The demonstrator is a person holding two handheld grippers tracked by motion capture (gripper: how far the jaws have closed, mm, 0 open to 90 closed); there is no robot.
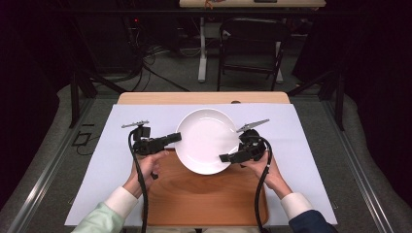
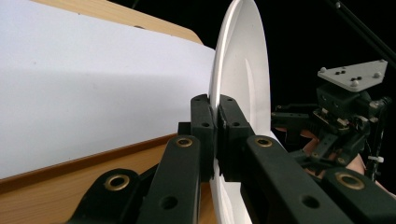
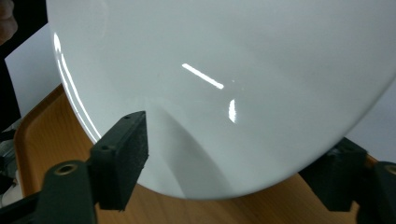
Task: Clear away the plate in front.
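A dark chair (image 1: pixel 250 46) stands on grey floor (image 1: pixel 170 73) behind the table (image 1: pixel 204 98).

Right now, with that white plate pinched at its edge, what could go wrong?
The left gripper clamps only the thin rim of the white plate, a narrow hold on glossy china, so the plate might slip or tip. The right gripper has its jaws astride the opposite rim, one above and one below, not yet pressing; closing off-centre might nudge the plate. The plate overhangs the wooden tray, so a drop could strike its raised edge.
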